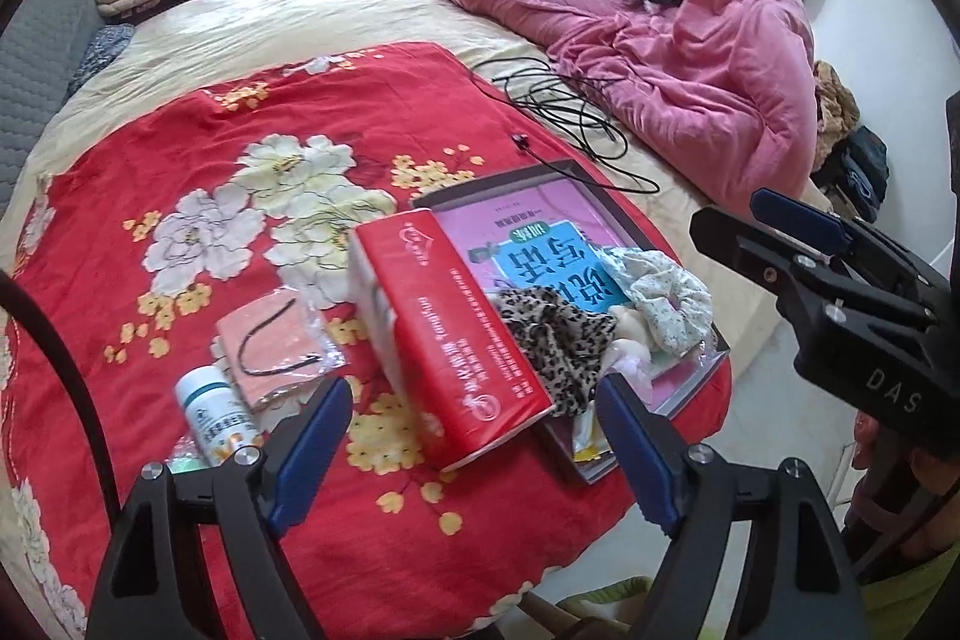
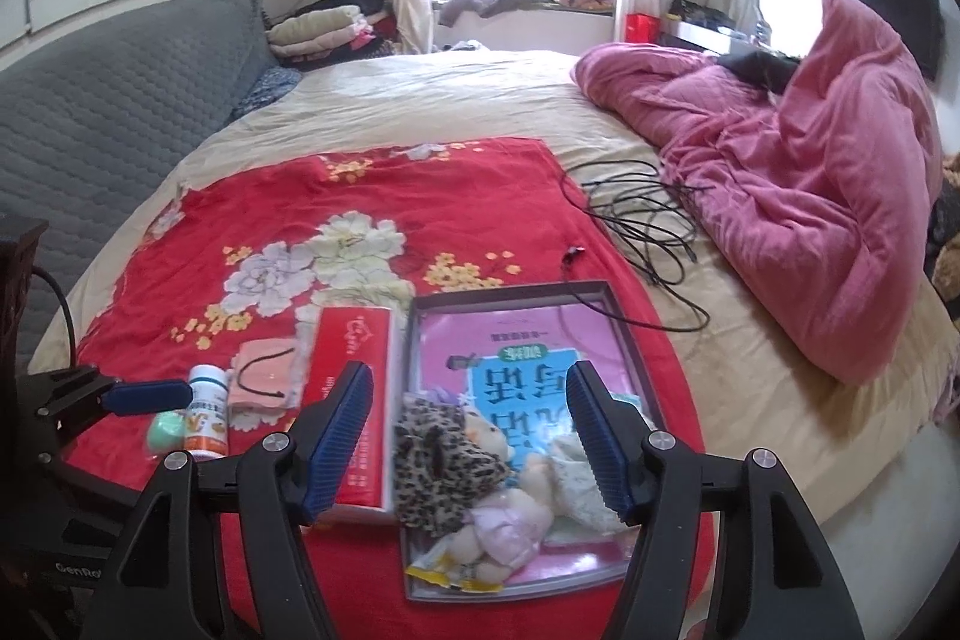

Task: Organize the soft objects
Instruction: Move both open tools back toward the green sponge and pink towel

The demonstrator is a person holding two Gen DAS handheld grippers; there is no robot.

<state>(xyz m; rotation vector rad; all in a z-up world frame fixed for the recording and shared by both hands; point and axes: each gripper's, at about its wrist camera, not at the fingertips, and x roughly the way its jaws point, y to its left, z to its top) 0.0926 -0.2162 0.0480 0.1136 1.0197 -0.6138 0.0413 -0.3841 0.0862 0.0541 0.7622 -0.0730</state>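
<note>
Both grippers hover over the near edge of a bed w/ a red floral blanket spread on it. Left gripper has its jaws wide apart, nothing between them; below the gap lies the red tissue pack. Right gripper likewise spread apart and empty, hanging above the soft things in the tray.

The tray is a shallow grey box lid holding a pink/blue booklet; its long axis runs away from the person, toward the window. Soft objs sit bunched at its near end: leopard-print scrunchie at the near-left, draped partly over the tray's left rim and touching the tissue pack; a small plush doll in pale pink just right of it, lying roughly along the tray's long axis, head toward the far end as best I can tell; a white floral scrunchie on the right side, lying flat, hole facing up. A yellow-white wrapper lies at the tray's near edge.

Tissue pack lies on its side just left of the tray, long axis approx parallel to it. Further left: a pink cloth item in a clear bag w/ a black cord on top, then a white pill bottle standing upright, and a small green obj beside it.

A black cable coils on the beige sheet beyond the tray; a pink quilt is heaped at right.
</note>
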